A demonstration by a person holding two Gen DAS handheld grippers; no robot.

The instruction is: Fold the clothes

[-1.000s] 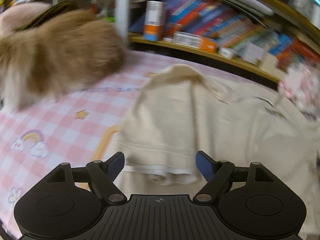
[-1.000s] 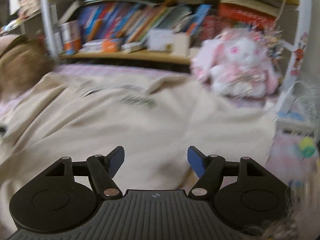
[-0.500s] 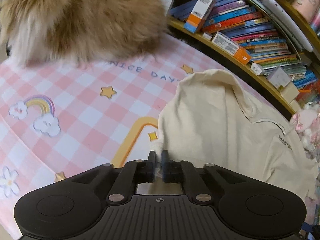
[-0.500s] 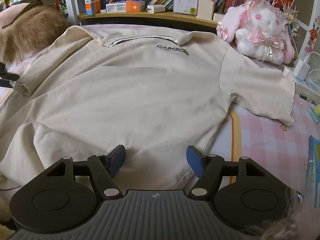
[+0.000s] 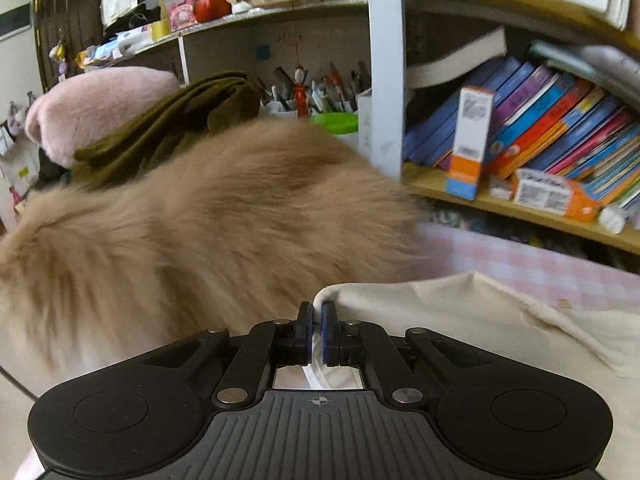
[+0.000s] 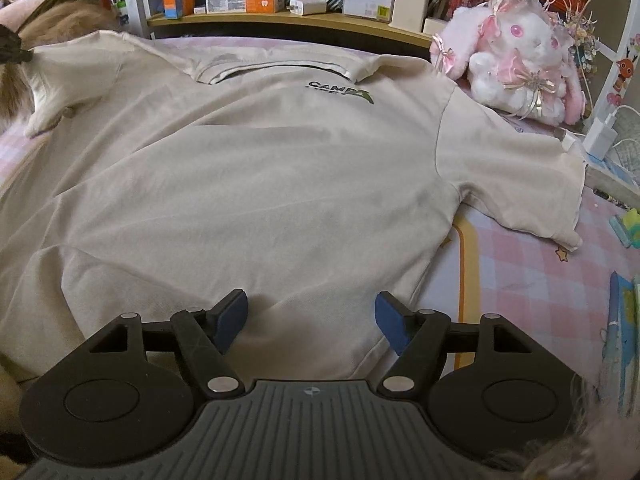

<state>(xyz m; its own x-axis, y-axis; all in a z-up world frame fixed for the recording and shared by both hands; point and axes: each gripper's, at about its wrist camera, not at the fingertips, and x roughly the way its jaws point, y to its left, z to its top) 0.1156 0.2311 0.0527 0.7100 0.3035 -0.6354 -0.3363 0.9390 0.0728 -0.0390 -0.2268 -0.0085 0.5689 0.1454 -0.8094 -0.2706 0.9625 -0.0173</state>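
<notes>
Now | one shirt (cream) | left gripper pinching its sleeve | right gripper fingers spread

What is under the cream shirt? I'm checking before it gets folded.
Under the cream shirt a pink checked cloth shows around its edges; whatever lies beneath its middle is covered.

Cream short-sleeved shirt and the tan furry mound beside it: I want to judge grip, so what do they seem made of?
The cream short-sleeved shirt looks like matte cotton-type knit: soft creases, stitched hems. The tan furry mound looks like long plush pile or real fur; blur leaves that open.
</notes>
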